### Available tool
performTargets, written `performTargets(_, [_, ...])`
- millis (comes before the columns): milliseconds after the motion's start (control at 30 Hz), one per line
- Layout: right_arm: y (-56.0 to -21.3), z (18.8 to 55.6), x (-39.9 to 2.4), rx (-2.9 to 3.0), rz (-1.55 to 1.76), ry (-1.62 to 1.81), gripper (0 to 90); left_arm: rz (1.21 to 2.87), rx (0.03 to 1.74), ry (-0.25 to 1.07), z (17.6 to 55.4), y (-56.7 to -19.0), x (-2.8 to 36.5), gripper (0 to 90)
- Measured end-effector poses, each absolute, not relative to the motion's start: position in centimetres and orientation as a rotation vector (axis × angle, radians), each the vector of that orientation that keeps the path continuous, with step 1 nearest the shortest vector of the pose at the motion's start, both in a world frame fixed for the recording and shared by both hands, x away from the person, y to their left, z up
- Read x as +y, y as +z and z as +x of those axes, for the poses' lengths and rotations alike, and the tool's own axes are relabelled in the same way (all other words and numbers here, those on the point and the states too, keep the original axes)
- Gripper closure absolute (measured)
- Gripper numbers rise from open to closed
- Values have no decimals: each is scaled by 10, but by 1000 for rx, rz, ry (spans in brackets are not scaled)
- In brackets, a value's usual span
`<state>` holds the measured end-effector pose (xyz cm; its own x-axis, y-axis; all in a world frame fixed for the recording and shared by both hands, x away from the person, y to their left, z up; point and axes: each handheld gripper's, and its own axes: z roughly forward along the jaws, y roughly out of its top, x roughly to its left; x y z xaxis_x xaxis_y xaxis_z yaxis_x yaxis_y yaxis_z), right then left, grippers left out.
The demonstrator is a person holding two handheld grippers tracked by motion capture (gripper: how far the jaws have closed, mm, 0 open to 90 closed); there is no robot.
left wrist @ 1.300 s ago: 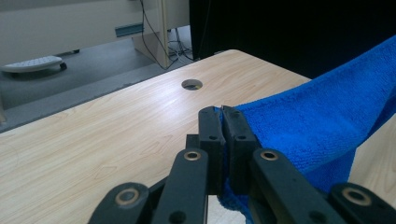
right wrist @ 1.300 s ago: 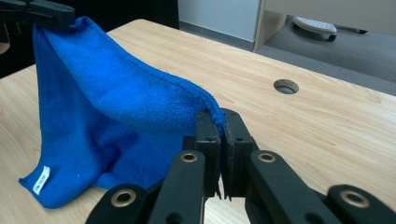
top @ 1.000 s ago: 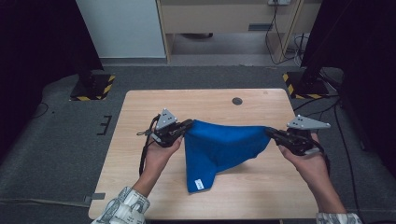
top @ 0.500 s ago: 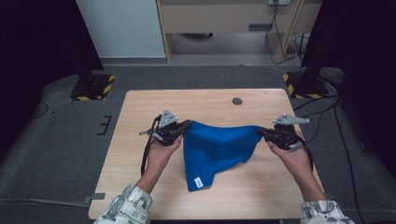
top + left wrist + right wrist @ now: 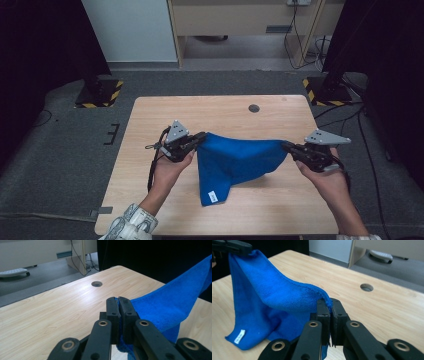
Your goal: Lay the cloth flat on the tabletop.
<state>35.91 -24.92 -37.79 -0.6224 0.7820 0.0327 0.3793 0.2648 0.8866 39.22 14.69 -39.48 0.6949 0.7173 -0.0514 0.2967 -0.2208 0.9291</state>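
High view: cable hole lies beyond blue cloth.

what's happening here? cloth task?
A person holds a handheld gripper in each hand over a wooden table. The left gripper and the right gripper are each shut on a corner of a blue cloth, which is lifted and stretched between them. Its top edge sags slightly, and the lower end, with a small white tag, drapes onto the table. In both gripper views the jaws pinch the cloth's edge.
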Motion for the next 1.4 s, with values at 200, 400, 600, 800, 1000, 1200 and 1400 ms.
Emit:
performTargets(200, [-363,366,-249,2127,1049,1297,871,1804,839,458,407,-390,142,868])
performTargets(400, [-391,406,-243,2166,1094,1238,870,1822,889,470,437,-411,137,867])
performTargets(600, [-418,442,-239,2183,1154,1195,870,1827,927,498,460,-421,137,868])
performTargets(800, [-436,472,-229,2186,1209,1176,870,1841,967,503,483,-427,140,868])
performTargets(1000, [-452,491,-217,2194,1251,1143,870,1870,996,506,495,-438,141,868])
performTargets(1200, [-461,505,-205,2203,1267,1108,869,1857,1047,509,504,-446,148,867])
performTargets(1400, [-467,520,-196,2202,1300,1073,869,1865,1066,517,515,-453,156,868])
